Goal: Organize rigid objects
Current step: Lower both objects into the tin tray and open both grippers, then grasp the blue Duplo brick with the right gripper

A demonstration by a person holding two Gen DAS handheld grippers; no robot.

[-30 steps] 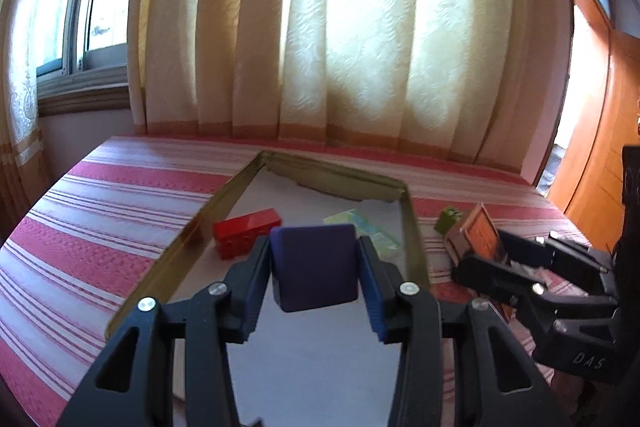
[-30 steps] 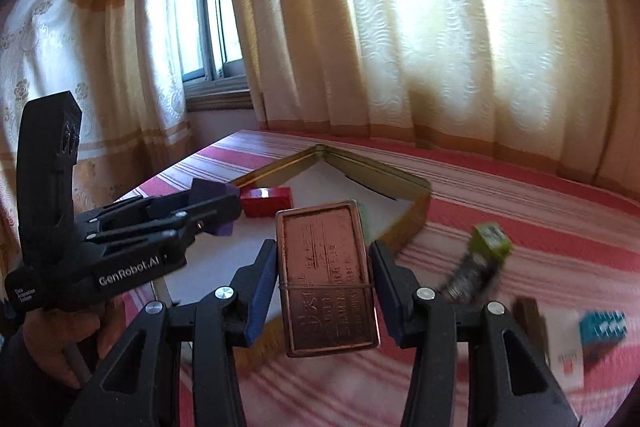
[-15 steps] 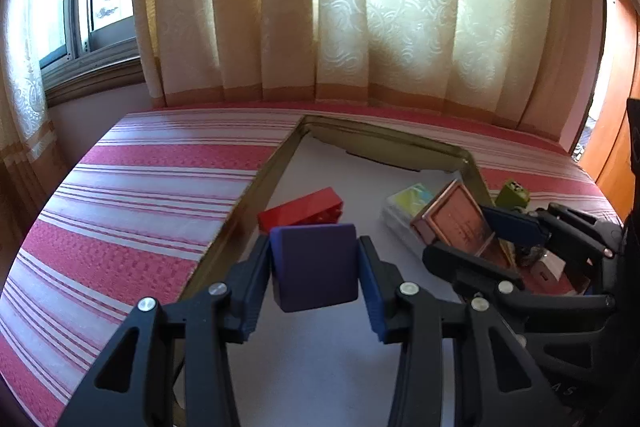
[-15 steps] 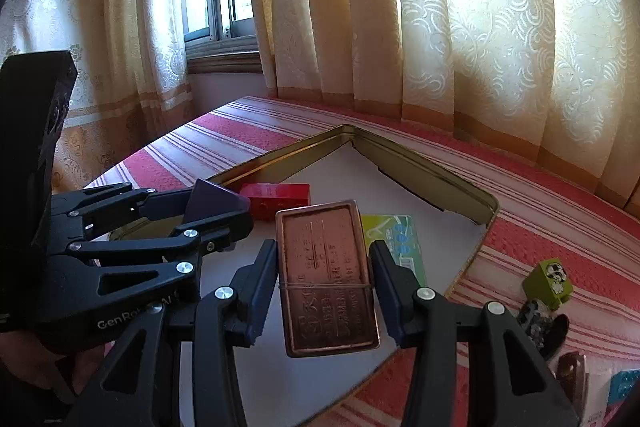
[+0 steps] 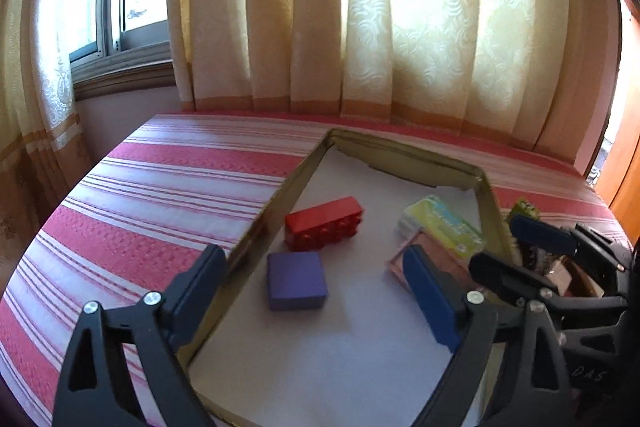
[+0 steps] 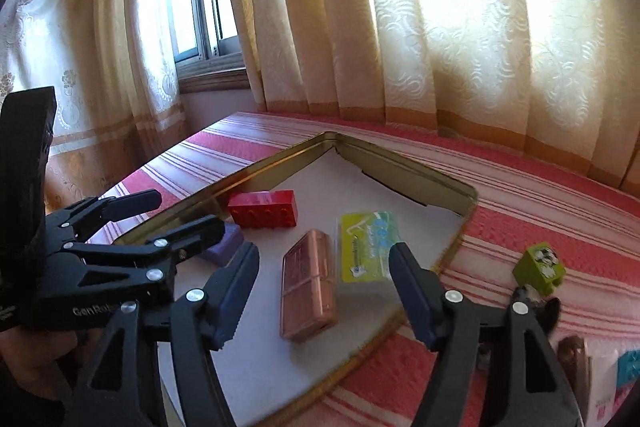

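Inside gold tray (image 5: 486,187), purple block (image 5: 296,281), copper case (image 6: 308,293), both lying free

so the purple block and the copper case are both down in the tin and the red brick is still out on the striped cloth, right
Not quite: the red brick lies inside the tin too, just beyond the purple block. The left wrist view shows it. The copper case does lie in the tin.

My right tongs (image 6: 322,287) have just been opening; the copper case (image 6: 307,285) lies flat between their tips, untouched, on the white floor of the gold-rimmed tray (image 6: 404,165). Beside it lie a yellow-green card (image 6: 366,247) and a red brick (image 6: 264,209). My left tongs (image 6: 176,215) stand spread over the purple block (image 6: 226,245).
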